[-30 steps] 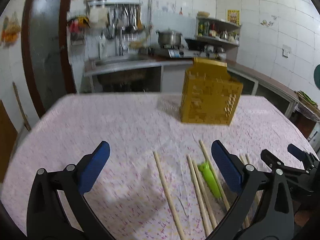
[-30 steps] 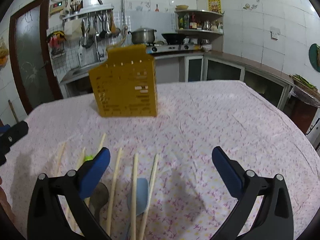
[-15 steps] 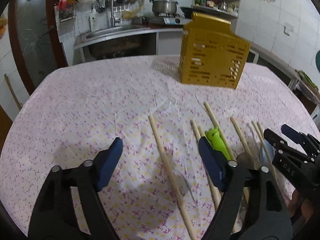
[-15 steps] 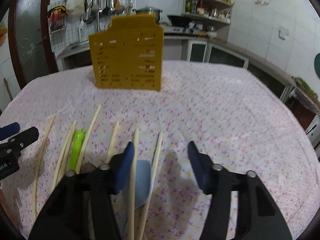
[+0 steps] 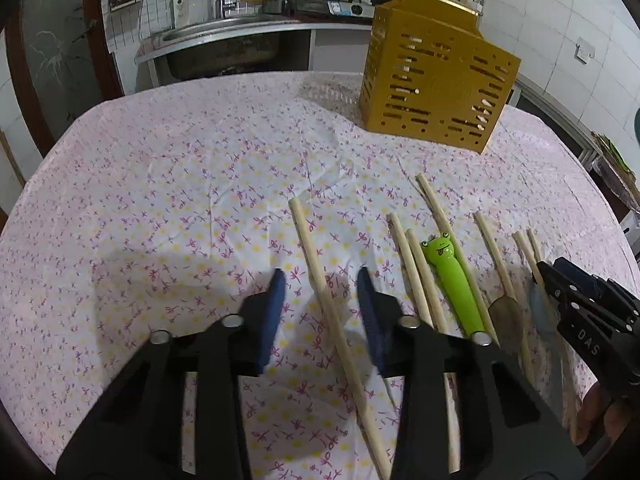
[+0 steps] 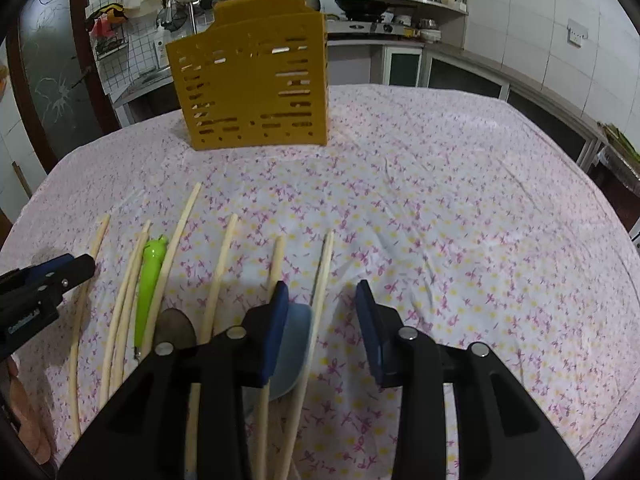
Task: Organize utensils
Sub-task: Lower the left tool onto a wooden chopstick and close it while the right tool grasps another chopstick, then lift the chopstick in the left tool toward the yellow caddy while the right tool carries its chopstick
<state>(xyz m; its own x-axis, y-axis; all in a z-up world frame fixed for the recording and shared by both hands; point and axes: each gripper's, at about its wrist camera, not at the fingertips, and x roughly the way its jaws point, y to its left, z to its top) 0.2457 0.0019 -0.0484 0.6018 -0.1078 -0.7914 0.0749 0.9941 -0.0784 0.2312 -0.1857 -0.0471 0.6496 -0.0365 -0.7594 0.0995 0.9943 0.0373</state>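
Utensils not yet sorted. Chopsticks (image 5: pixel 335 320) lie loose in a row on the counter (image 5: pixel 180 184), with a frog-handled green utensil (image 5: pixel 454 280) and two spoons (image 6: pixel 294 350) among them. Yellow slotted holder (image 5: pixel 436 92) stands well apart at the far side; pale sticks show through its slots, so some may already be stowed.

Left tool (image 5: pixel 320 312): released, straddling the leftmost chopstick, not gripping. Right tool (image 6: pixel 322 320): released, over the rightmost chopstick.

Legible writing: "DAS" on the right tool's body. Holder's embossing unreadable.

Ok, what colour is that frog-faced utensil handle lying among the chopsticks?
Bright green; the frog-faced handle shows best in the left wrist view.
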